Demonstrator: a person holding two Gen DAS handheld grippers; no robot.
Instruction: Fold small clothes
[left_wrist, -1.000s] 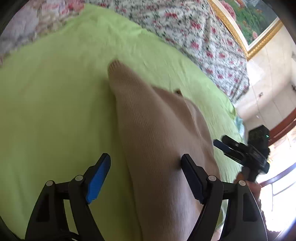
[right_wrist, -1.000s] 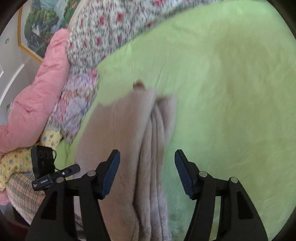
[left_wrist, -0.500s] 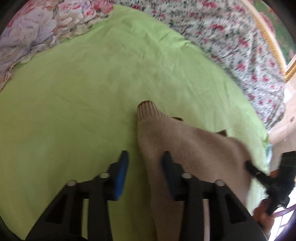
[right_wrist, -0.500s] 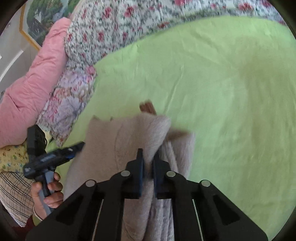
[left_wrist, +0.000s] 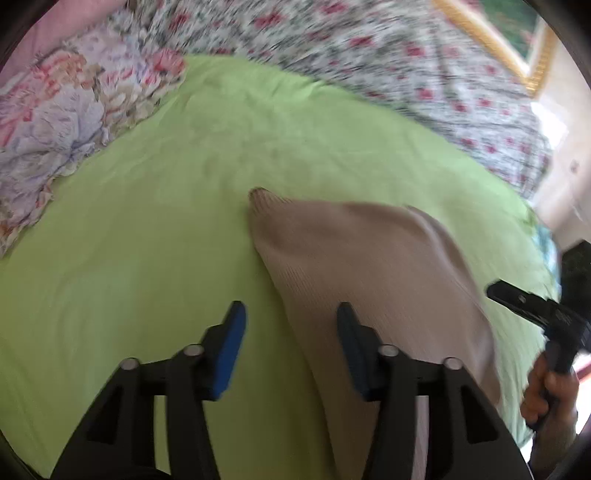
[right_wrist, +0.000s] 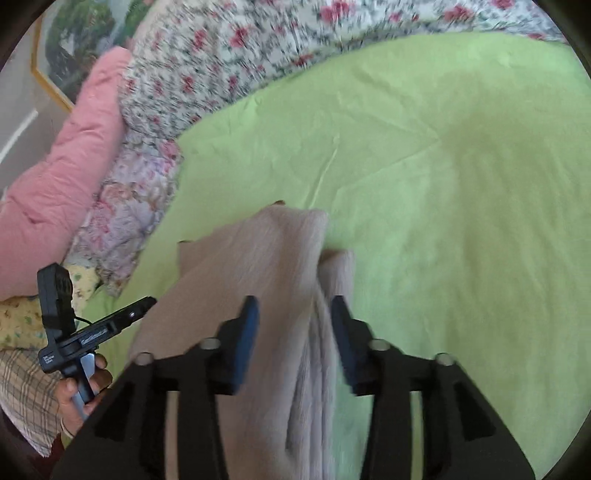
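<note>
Hand-held gripper (right_wrist: 293, 332) open, straddling beige sweater (right_wrist: 258, 266)

- The left tool (left_wrist: 288, 332) points toward 12 o'clock, its two blue-padded fingers (left_wrist: 231, 347) spread wide apart, gripping nothing.
- The right tool (right_wrist: 293, 328) also points toward 12 o'clock, fingers (right_wrist: 245, 339) parted, nothing clamped between them.
- In the right wrist view, the person's left hand (right_wrist: 83, 391) wraps the left tool's handle at 8 o'clock.
</note>
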